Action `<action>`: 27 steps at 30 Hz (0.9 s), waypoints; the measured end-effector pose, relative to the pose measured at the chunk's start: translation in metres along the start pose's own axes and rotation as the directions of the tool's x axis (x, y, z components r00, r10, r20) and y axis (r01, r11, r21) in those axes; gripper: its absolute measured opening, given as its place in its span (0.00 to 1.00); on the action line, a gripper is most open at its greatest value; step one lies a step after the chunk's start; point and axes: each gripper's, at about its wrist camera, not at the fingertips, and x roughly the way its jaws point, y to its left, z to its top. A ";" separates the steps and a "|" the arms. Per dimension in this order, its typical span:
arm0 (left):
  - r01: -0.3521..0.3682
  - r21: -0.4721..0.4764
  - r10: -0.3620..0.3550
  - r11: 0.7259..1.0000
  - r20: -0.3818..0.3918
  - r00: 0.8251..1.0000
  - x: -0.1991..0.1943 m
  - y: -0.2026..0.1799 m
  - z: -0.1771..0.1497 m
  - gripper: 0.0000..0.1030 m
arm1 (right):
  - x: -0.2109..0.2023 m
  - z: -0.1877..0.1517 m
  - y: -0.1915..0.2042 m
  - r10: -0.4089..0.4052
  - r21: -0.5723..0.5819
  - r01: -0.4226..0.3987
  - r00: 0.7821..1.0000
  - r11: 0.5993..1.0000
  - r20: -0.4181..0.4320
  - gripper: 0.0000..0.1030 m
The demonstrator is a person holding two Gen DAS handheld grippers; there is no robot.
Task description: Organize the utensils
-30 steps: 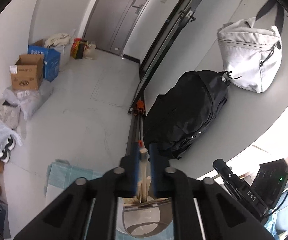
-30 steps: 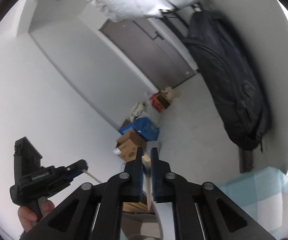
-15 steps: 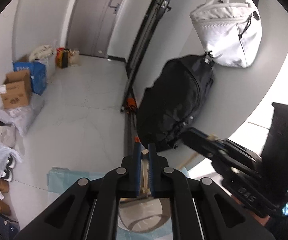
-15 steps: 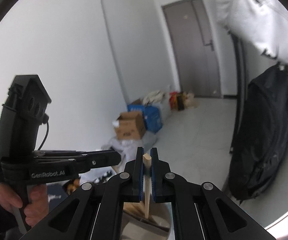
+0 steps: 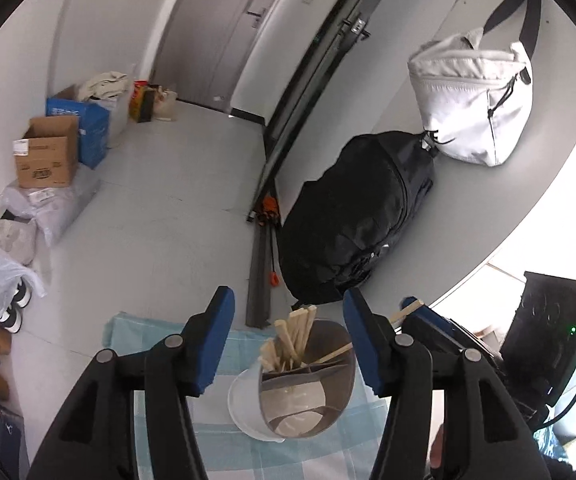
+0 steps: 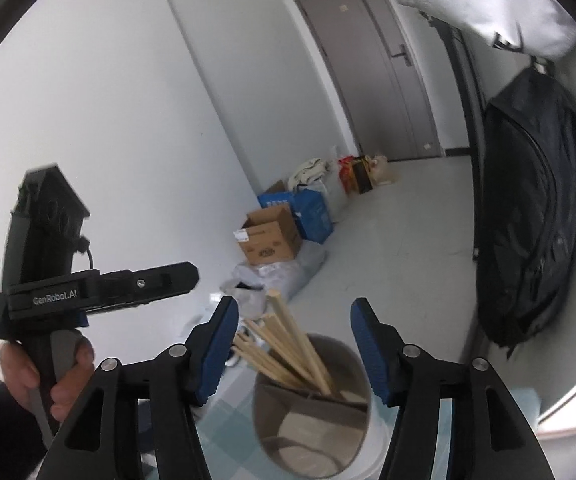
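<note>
Jaws of both grippers are opening with nothing clamped: the left gripper (image 5: 288,312) and right gripper (image 6: 294,320) each frame the holder (image 5: 308,384), where the wooden chopsticks (image 6: 283,344) lean bunched in one compartment, apparently just released, on the checked cloth (image 5: 159,332).

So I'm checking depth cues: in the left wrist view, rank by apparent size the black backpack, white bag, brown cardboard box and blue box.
1. black backpack
2. white bag
3. brown cardboard box and blue box: similar, blue partly hidden, so unranked.
</note>
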 end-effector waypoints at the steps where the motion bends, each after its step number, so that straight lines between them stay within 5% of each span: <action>1: -0.015 -0.005 0.015 1.000 0.000 1.000 -0.004 0.000 -0.002 0.50 | -0.005 -0.001 0.001 -0.008 0.006 0.008 1.000 1.000 0.012 0.58; 6: -0.074 -0.003 0.074 0.997 0.032 0.997 -0.024 -0.006 -0.011 0.51 | -0.034 -0.005 0.016 -0.025 0.015 0.024 0.997 1.000 0.071 0.68; 10: -0.129 0.000 0.129 0.992 0.099 0.987 -0.046 -0.018 -0.025 0.66 | -0.060 -0.013 0.034 -0.044 -0.018 0.046 0.992 0.999 0.116 0.79; 17: -0.189 0.027 0.181 0.982 0.180 0.967 -0.073 -0.040 -0.054 0.69 | -0.102 -0.040 0.065 -0.065 -0.066 0.077 0.983 0.995 0.174 0.93; 27: -0.264 0.075 0.238 0.962 0.258 0.937 -0.105 -0.070 -0.092 0.86 | -0.146 -0.068 0.088 -0.098 -0.089 0.120 0.970 0.989 0.223 1.00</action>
